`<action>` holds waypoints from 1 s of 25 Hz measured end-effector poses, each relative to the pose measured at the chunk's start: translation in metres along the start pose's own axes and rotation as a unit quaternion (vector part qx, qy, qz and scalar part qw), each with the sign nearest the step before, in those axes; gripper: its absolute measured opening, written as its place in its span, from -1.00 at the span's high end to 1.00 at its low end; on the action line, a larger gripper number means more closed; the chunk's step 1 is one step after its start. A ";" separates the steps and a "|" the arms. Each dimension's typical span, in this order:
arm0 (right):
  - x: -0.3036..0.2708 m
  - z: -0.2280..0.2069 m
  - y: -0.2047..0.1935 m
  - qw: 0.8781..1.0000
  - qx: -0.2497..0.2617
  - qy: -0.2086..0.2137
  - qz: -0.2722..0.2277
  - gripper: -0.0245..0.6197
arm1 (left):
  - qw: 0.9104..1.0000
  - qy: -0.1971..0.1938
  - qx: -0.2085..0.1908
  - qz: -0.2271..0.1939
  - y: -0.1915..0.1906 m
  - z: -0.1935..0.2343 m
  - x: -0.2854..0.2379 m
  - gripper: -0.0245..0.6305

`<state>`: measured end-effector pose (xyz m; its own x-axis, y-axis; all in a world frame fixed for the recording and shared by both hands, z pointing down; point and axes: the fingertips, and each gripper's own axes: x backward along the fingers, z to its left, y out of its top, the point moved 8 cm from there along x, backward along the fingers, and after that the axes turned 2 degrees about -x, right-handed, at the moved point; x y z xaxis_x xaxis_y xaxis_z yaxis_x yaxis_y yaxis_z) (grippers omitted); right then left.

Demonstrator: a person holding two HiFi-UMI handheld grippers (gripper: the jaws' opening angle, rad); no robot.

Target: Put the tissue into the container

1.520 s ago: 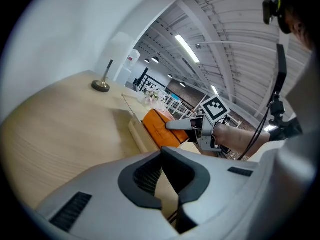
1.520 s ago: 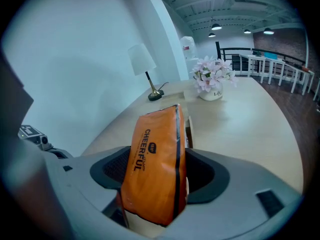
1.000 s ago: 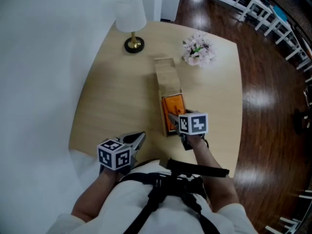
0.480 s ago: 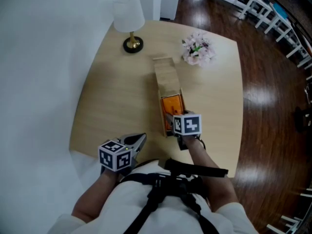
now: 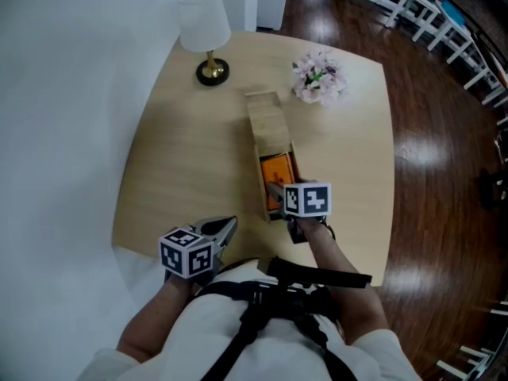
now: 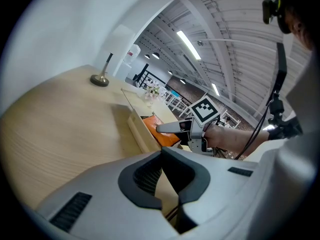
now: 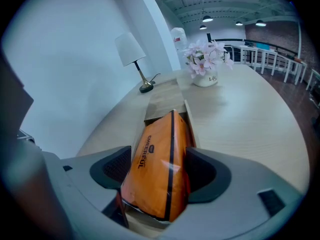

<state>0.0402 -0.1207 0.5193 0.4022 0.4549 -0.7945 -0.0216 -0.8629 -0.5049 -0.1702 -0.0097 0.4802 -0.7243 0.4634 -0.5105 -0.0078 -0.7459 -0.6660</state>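
Observation:
An orange tissue pack (image 7: 157, 169) lies lengthwise between the jaws of my right gripper (image 7: 161, 176), both pads against its sides. In the head view the pack (image 5: 275, 171) sits in the near, open end of a long wooden container (image 5: 267, 125), with my right gripper (image 5: 278, 193) at that end. The container's far part (image 7: 162, 101) has a wooden lid. My left gripper (image 5: 226, 227) hovers at the table's near left edge, its fingers closed together on nothing. From the left gripper view, the left gripper (image 6: 162, 154) looks at the container (image 6: 140, 134) from the side.
A white-shaded lamp (image 5: 205, 30) stands at the table's far left. A vase of pale flowers (image 5: 317, 78) stands at the far right. The round wooden table (image 5: 182, 165) ends close to my body. Dark wood floor (image 5: 444, 181) lies to the right.
My right gripper, with the orange pack in it, has shifted slightly left at the container's near end. The left gripper has stayed where it was.

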 end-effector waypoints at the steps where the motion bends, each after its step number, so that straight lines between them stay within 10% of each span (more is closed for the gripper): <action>1: 0.001 -0.001 0.000 1.000 -0.006 0.003 0.001 -0.13 | 1.000 -0.002 -0.001 0.001 0.000 -0.001 -0.001 0.93; 25: 0.020 -0.013 0.000 0.999 -0.022 0.034 -0.005 -0.13 | 1.000 -0.003 -0.013 0.000 0.006 -0.007 -0.002 0.93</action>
<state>0.0596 -0.1145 0.5081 0.4643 0.4491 -0.7634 0.0226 -0.8676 -0.4967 -0.1642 -0.0119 0.4732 -0.7289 0.4596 -0.5073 0.0105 -0.7335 -0.6796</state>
